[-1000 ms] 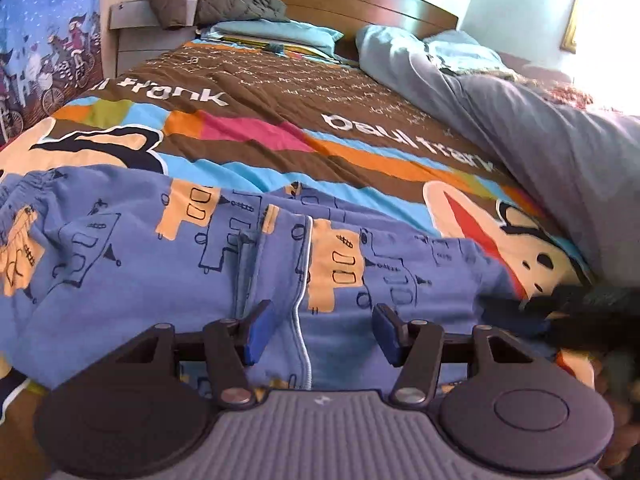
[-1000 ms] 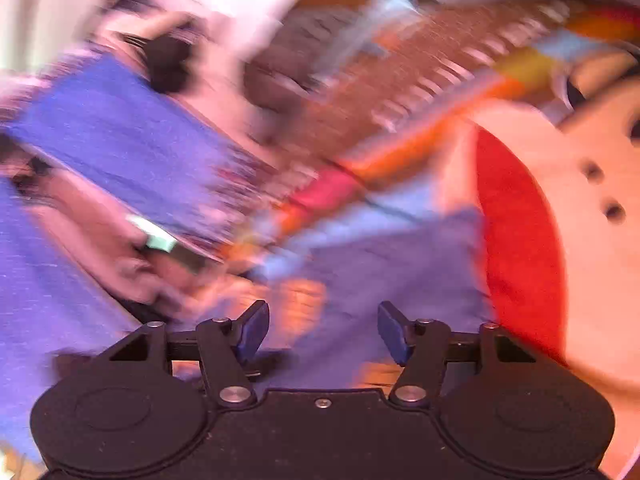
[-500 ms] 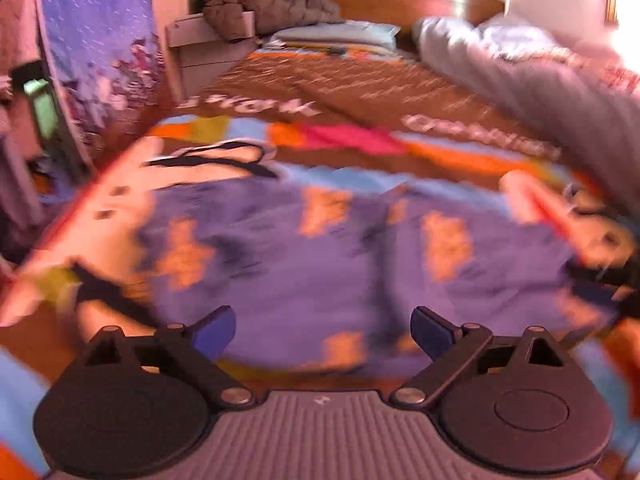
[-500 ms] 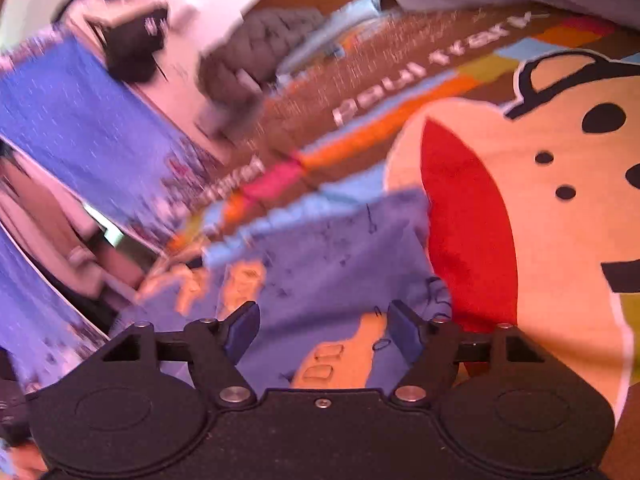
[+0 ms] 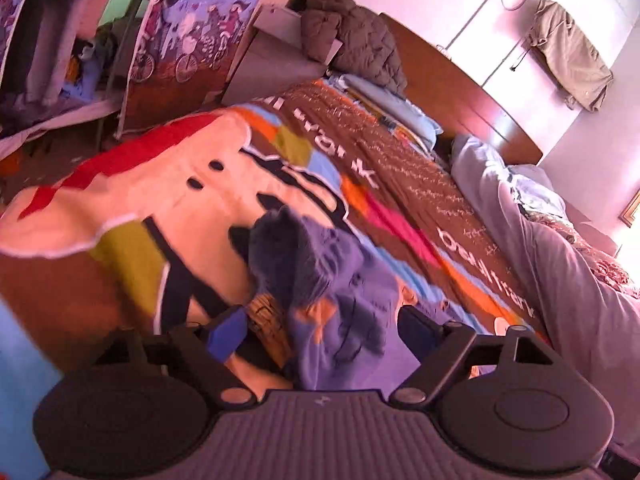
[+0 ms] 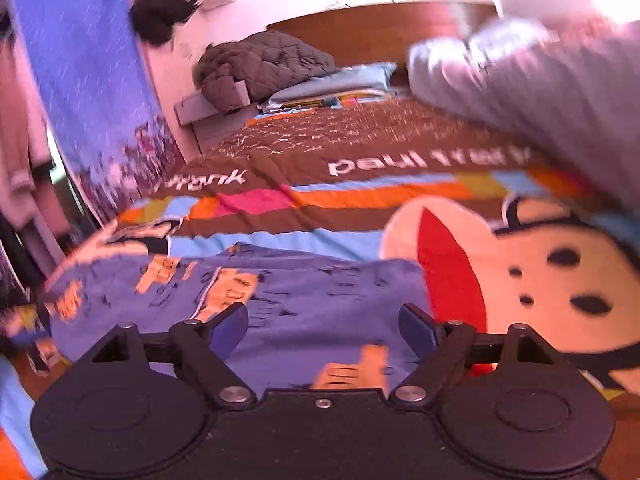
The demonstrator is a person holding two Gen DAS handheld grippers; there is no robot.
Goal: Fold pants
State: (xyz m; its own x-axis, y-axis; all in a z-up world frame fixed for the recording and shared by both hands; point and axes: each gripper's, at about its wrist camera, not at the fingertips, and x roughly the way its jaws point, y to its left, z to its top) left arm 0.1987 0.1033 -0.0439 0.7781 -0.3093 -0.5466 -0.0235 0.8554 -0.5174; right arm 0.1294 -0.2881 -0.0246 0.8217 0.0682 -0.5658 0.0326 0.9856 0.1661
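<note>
Blue patterned pants (image 6: 288, 296) with orange blocks lie spread on a colourful cartoon bedspread (image 6: 360, 196). In the left wrist view the pants (image 5: 336, 292) show bunched up at one end, with a dark raised fold near the top. My left gripper (image 5: 320, 332) is open just above that end of the pants and holds nothing. My right gripper (image 6: 324, 328) is open over the near edge of the pants and holds nothing.
A grey duvet (image 5: 568, 264) lies along the right side of the bed. A dark quilted jacket (image 6: 260, 64) sits by the wooden headboard (image 5: 460, 96). A blue illustrated panel (image 5: 192, 32) and hanging clothes stand left of the bed.
Both grippers have opened wider. The left view has swung from facing the pants squarely to looking along them from their left end. The right view has turned level onto the pants.
</note>
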